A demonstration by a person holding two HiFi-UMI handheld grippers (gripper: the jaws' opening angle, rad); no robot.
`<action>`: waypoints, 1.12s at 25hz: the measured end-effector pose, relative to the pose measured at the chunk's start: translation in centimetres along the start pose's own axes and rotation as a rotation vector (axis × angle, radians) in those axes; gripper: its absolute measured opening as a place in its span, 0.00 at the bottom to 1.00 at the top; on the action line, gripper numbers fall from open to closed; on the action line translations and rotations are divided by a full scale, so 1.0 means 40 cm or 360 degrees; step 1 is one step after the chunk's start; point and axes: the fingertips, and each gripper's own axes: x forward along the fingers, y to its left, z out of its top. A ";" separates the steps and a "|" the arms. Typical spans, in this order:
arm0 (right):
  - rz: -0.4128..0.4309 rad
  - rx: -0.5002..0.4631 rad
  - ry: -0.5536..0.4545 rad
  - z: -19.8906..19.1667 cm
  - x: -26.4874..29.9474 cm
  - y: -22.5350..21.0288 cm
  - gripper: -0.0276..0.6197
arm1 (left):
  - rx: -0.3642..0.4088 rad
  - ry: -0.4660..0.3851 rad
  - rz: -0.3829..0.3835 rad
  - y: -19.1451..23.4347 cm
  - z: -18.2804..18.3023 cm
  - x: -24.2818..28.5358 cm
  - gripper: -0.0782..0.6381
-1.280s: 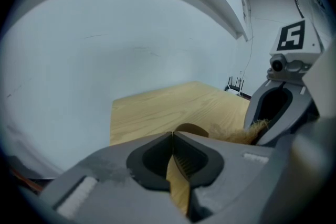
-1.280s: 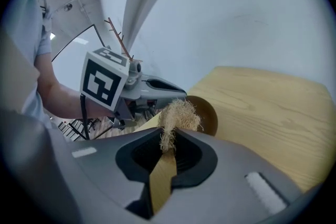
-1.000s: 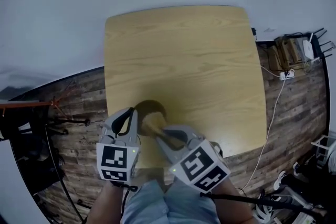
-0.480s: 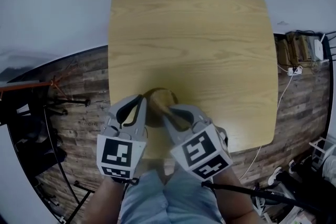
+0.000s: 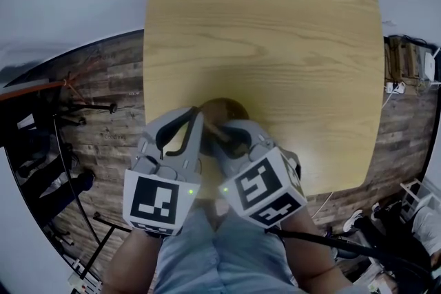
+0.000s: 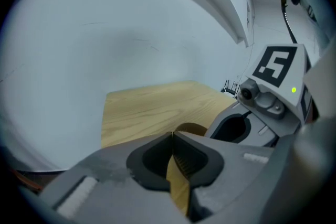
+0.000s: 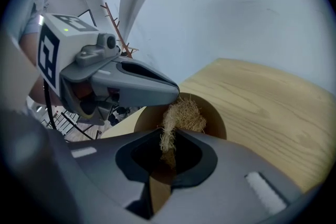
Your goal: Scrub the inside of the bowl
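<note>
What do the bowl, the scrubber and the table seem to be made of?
The bowl looks like wood or coconut shell: matte brown, thin-walled. The scrubber looks like natural fibre, perhaps coir: loose straw-coloured strands. The table is light wood or laminate: smooth, visible grain.

Table point(image 5: 275, 31) is bare from 9 through 3 o'clock of bowl point(image 5: 231, 107). Left gripper point(image 5: 200, 115) and right gripper point(image 5: 216, 129) block 6–8 o'clock.

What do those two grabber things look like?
Both are grey plastic. The left gripper and right gripper each have dark ribbed pads, a cube with black-and-white square markers, and a tiny green light. A black cable trails near the right one. The person wears blue-grey trousers.
</note>
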 end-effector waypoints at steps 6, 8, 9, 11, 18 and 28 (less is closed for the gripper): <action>0.0128 -0.0029 0.0034 0.005 0.009 0.032 0.11 | -0.0020 0.0019 -0.0002 0.013 -0.001 0.013 0.15; 0.0154 -0.0040 0.0056 0.000 0.004 0.041 0.11 | -0.0017 0.0024 -0.0003 0.015 -0.006 0.014 0.15; 0.0166 -0.0045 0.0064 -0.001 0.000 0.046 0.11 | -0.0014 0.0025 -0.0001 0.016 -0.008 0.013 0.15; 0.0188 -0.0048 0.0065 0.000 -0.011 0.058 0.11 | -0.0005 0.0025 0.0005 0.019 -0.009 0.013 0.15; 0.0260 -0.0037 -0.0026 0.003 -0.088 0.107 0.11 | 0.0172 -0.0019 0.0049 0.037 0.014 0.001 0.15; 0.0017 -0.0081 -0.0086 0.009 -0.160 0.106 0.11 | 0.0219 -0.0016 0.0119 0.041 0.013 -0.034 0.15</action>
